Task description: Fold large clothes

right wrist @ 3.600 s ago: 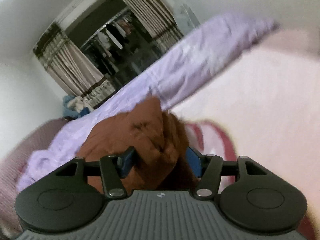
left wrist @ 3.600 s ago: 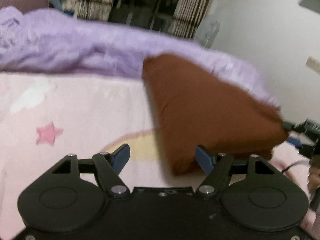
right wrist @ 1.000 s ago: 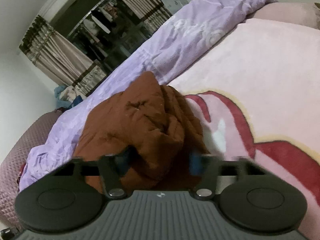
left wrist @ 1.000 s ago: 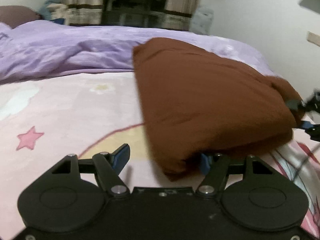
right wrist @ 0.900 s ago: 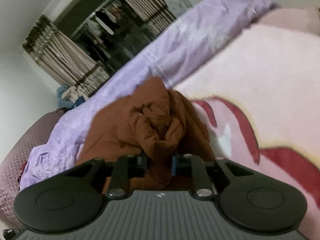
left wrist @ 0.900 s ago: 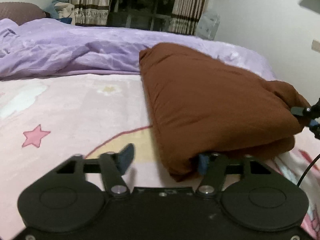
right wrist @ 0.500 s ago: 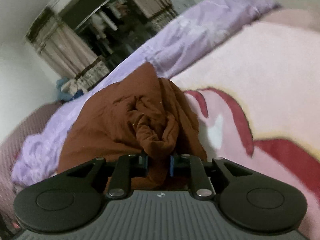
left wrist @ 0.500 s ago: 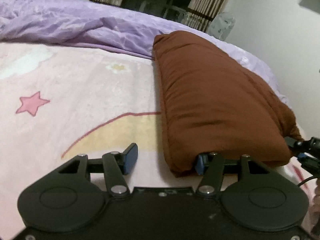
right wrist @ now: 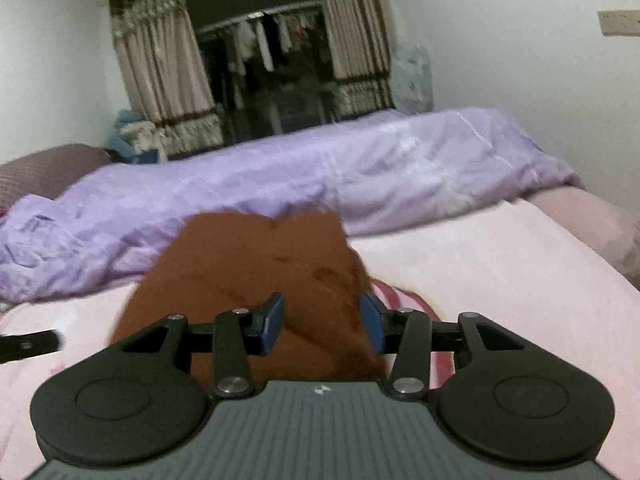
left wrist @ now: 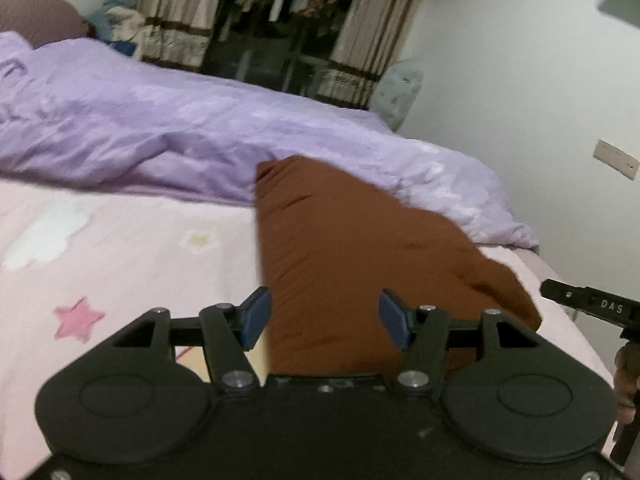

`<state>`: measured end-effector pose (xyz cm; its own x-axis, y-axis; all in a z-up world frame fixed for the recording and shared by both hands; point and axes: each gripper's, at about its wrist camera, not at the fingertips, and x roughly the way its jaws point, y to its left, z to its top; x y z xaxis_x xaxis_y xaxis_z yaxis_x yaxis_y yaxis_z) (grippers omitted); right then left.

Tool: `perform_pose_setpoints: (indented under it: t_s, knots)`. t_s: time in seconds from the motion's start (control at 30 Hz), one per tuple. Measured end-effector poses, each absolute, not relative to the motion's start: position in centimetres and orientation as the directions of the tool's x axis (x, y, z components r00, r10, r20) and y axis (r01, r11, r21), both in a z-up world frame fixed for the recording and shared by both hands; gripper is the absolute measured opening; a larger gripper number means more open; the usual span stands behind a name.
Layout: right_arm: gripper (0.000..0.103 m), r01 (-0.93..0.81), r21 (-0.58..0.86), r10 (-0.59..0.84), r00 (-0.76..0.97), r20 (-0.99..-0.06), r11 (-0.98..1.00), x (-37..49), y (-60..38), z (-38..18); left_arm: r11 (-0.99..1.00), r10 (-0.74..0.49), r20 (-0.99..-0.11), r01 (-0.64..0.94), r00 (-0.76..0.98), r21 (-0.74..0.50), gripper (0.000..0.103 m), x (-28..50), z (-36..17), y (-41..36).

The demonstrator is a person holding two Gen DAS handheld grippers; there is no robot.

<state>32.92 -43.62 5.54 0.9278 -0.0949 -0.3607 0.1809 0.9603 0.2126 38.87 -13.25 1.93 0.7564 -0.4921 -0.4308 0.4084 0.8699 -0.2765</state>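
The only writing that can be read is "DAS", in pale letters on the black body of the right claw's tool where it enters the right edge of the left wrist view; a small pale logo sits on the grey ribbed housing in the right wrist view, too small to make out.

The brown garment (left wrist: 360, 248) lies folded into a thick bundle on the pink blanket (left wrist: 120, 248) of the bed, its far end touching the purple duvet (left wrist: 200, 132) heaped across the back of the bed. The pink blanket carries a printed pink star (left wrist: 78, 319) and white cloud shapes.

The left claw (left wrist: 324, 318) stands open, its blue pads spread wide, with the near end of the garment seen between them; whether the pads touch the cloth cannot be told through the blur. The right claw (right wrist: 322, 322) is open as well, blue pads apart, the garment's nearer edge showing in the gap and nothing pinched.

Beyond the bed, striped beige curtains (right wrist: 160, 76) frame a dark opening where clothes hang on a rail (right wrist: 264, 44). A pale wall plate (left wrist: 614, 159) is fixed to the white wall at the right.
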Motion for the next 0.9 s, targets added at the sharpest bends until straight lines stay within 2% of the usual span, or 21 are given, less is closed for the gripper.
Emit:
perform_pose_setpoints:
  t_s: [0.23,0.47,0.6,0.9]
  knots:
    - [0.042,0.178,0.171,-0.101,0.918,-0.384,0.969,35.3,-42.5,5.2,0.860,-0.509,-0.456,0.450,0.730,-0.240,0.062,41.2,1.3,-17.5]
    - [0.037,0.207,0.147,-0.122,0.887,-0.444,0.967,36.9,-42.7,2.3,0.859,-0.507,-0.496,0.463,0.705,-0.220,0.062,42.9,-1.2,-19.2]
    - [0.036,0.206,0.156,-0.110,0.874,-0.474,0.966,37.4,-43.1,0.7,0.867,-0.480,-0.516,0.473,0.710,-0.157,0.062,42.7,-2.3,-20.2]
    - [0.035,0.207,0.163,-0.108,0.875,-0.473,0.965,37.2,-43.0,-0.5,0.863,-0.491,-0.523,0.469,0.697,-0.185,0.064,43.2,-3.1,-19.5]
